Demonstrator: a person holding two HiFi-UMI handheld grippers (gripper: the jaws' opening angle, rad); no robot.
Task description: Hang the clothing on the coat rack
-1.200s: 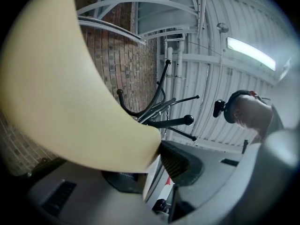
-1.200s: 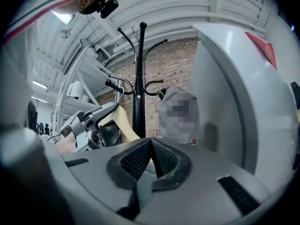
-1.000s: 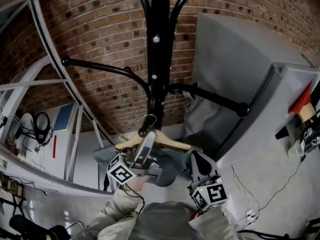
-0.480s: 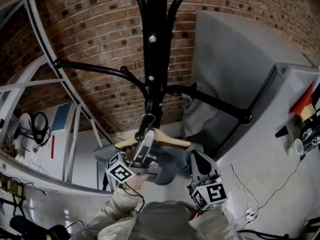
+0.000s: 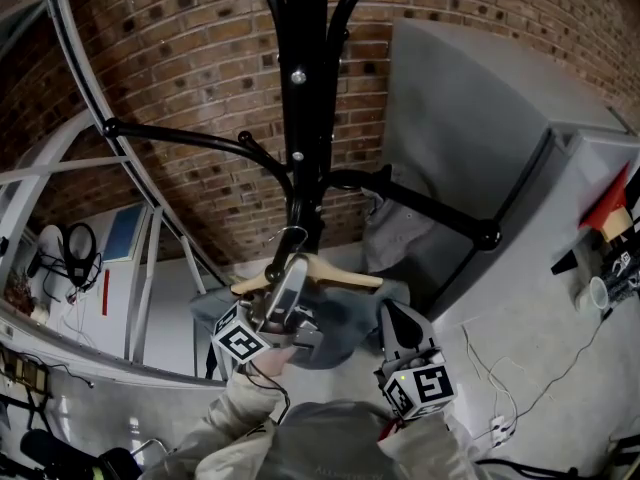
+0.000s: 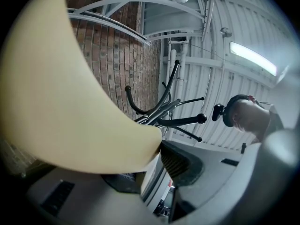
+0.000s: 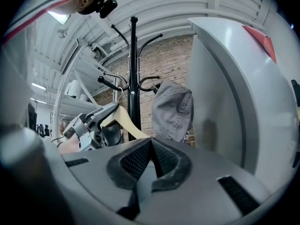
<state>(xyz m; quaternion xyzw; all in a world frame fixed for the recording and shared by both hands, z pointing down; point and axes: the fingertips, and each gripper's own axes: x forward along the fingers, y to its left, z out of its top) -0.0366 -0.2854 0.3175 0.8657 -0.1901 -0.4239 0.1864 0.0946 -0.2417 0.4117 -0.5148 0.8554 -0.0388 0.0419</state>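
Observation:
The black coat rack [image 5: 303, 88] stands before the brick wall, its arms spreading left and right. My left gripper [image 5: 288, 278] is shut on a wooden hanger [image 5: 340, 275] carrying grey clothing [image 5: 345, 320]; the hanger's wire hook [image 5: 290, 236] is close to the pole, below the left arm. In the left gripper view the pale hanger [image 6: 61, 102] fills the left side, pressed against the jaw pad. My right gripper [image 5: 395, 318] is lower right of the hanger, shut with nothing in it [image 7: 151, 161]. Another grey garment [image 7: 172, 111] hangs on the rack's right arm.
A big grey cabinet [image 5: 480, 118] stands right of the rack, close to its right arm [image 5: 440, 208]. White curved metal frames [image 5: 60, 168] run on the left. Cables [image 5: 520, 388] lie on the floor at the lower right.
The picture has shifted a little as the head camera tilted. Both grippers and the hanger stay about where they were by the pole.

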